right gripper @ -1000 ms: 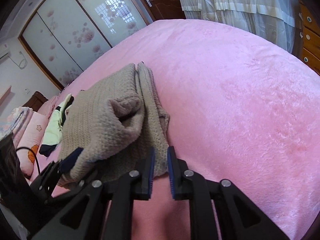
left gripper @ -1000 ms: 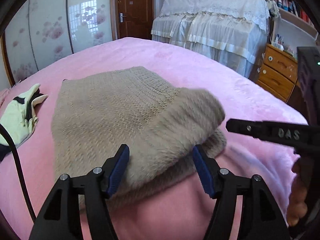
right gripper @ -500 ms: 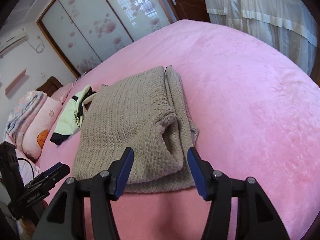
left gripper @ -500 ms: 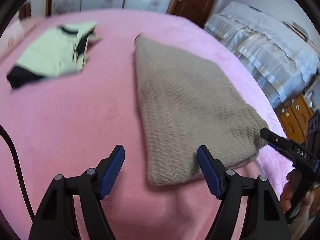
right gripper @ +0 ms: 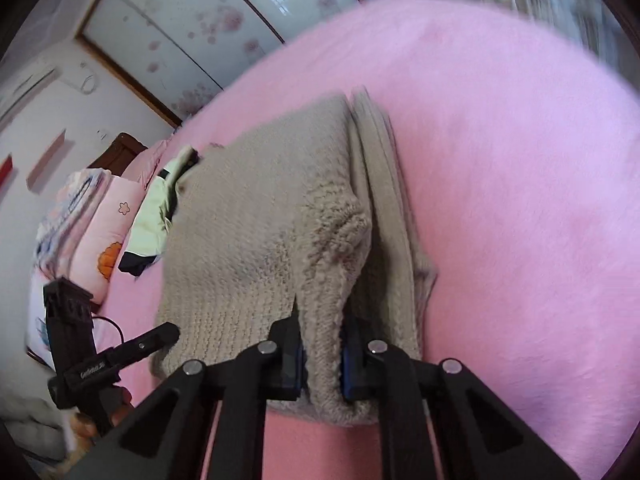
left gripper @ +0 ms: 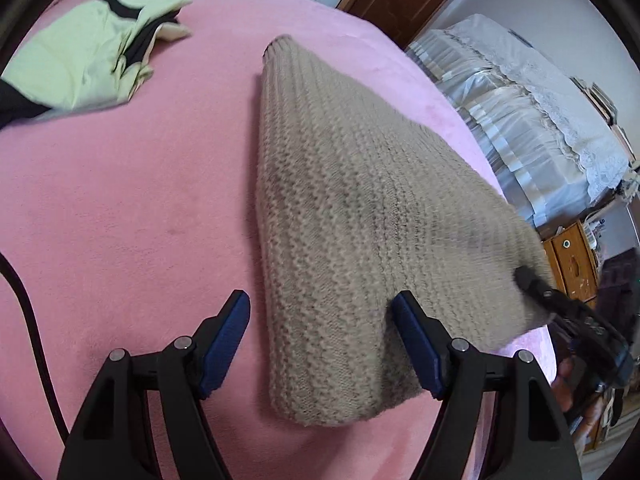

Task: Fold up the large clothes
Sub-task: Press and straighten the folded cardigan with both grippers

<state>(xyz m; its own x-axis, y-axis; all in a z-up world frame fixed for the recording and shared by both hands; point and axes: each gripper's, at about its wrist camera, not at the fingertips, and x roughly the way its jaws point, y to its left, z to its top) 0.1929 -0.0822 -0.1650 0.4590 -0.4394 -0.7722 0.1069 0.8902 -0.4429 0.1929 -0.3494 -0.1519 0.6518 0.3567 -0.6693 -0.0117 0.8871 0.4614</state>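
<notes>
A beige knitted sweater (left gripper: 360,200) lies folded on the pink bed cover (left gripper: 120,220). My left gripper (left gripper: 326,336) stands open over the sweater's near left corner; the knit lies between its blue pads, which do not squeeze it. In the right wrist view the sweater (right gripper: 260,220) shows a thick folded layer on top and thinner layers along its right side. My right gripper (right gripper: 323,360) is closing, and its pads pinch the near edge of that thick fold. The left gripper (right gripper: 160,336) shows at the sweater's near left corner.
A light green and black garment (left gripper: 92,52) lies crumpled at the far left of the bed. Pillows (right gripper: 100,232) are stacked at the head end. A white draped piece of furniture (left gripper: 520,120) and a wooden drawer chest (left gripper: 572,256) stand beyond the bed's right side. A black cable (left gripper: 28,320) trails at the left.
The raised fold has come down flat on the sweater. My left gripper swung left and rolled. My right gripper opened wide, then closed on the sweater's near edge.
</notes>
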